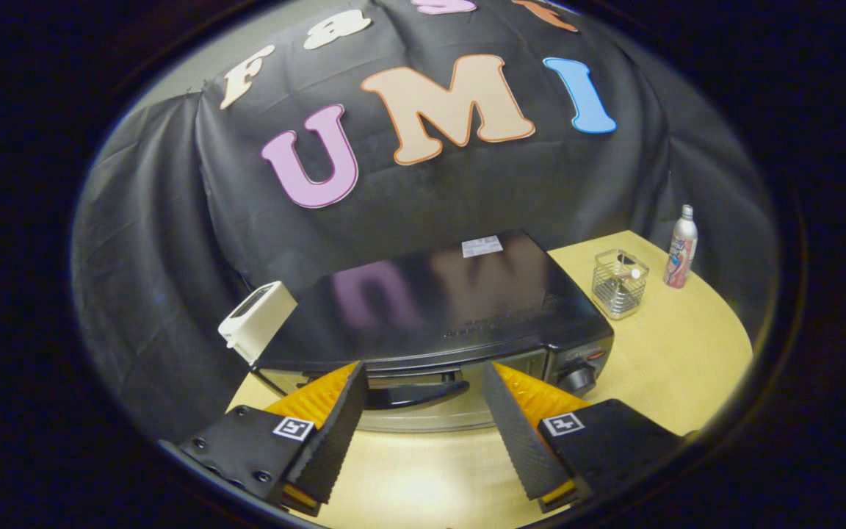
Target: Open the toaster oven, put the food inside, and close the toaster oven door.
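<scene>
The toaster oven (438, 308) sits shut on the counter (673, 367), its door handle (416, 393) just ahead between the spread, empty tool (423, 411). Handle looks rigid and slick, probably best pinched mid-bar; door likely hinges stiffly.

A pale yellow wooden bench (687, 382) with a rounded far edge carries everything here. A black toaster oven (430, 308) sits on it just ahead of the gripper (423, 382), whose jaws stand wide apart, holding nothing, with the oven's dark door handle (412, 393) showing between them. The oven door is closed, and a round knob (579, 378) sits at its front right corner. A small white appliance (255, 322) rests touching the oven's left side. To the right of the oven, apart from it, stands a clear wire-framed holder (619, 283), and just beyond that an upright slim bottle (681, 247) near the bench's far edge.
</scene>
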